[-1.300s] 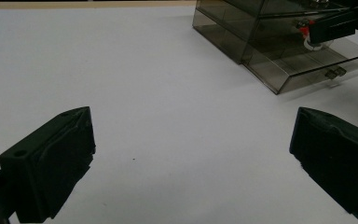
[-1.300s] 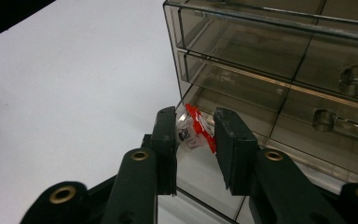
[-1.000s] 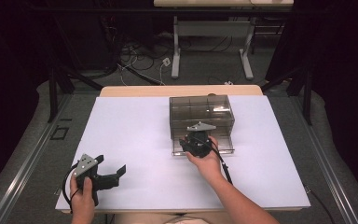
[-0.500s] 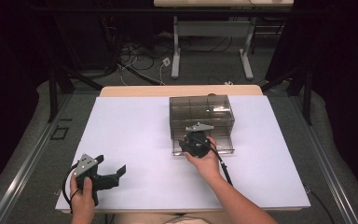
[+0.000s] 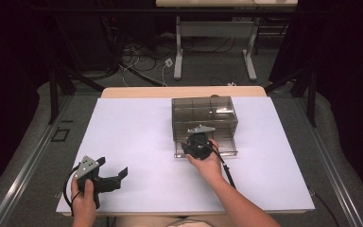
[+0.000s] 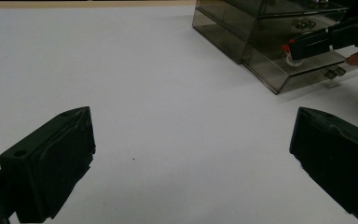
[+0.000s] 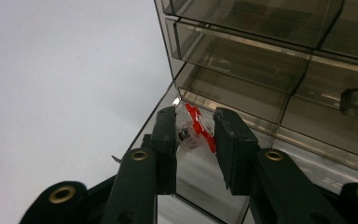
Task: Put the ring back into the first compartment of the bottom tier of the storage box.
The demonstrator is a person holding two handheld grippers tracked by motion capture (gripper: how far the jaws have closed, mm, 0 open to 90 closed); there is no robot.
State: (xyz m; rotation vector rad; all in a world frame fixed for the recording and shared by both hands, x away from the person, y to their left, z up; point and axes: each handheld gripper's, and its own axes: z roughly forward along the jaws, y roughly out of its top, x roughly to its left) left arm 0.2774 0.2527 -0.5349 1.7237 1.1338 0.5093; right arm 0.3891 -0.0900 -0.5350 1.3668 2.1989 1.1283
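A smoky clear drawer cabinet [image 5: 203, 111] stands right of the table's middle, with its lowest left drawer [image 7: 200, 186] pulled out. My right gripper [image 5: 196, 146] hovers over that open drawer, shut on a small clear item with a red part [image 7: 196, 129]. From the left gripper view, the same right gripper [image 6: 294, 49] reaches in at the cabinet [image 6: 242, 28] with the red bit at its tip. My left gripper [image 5: 116, 177] rests near the front left of the table, open, its jaws [image 6: 191, 140] wide apart with nothing between them.
The white table top [image 5: 137, 137] has bare room left of the cabinet and in front of it. The other drawers [image 7: 242, 51] are closed; one at the right holds a small round object [image 7: 354, 100]. Desk legs and cables lie beyond the table's far edge.
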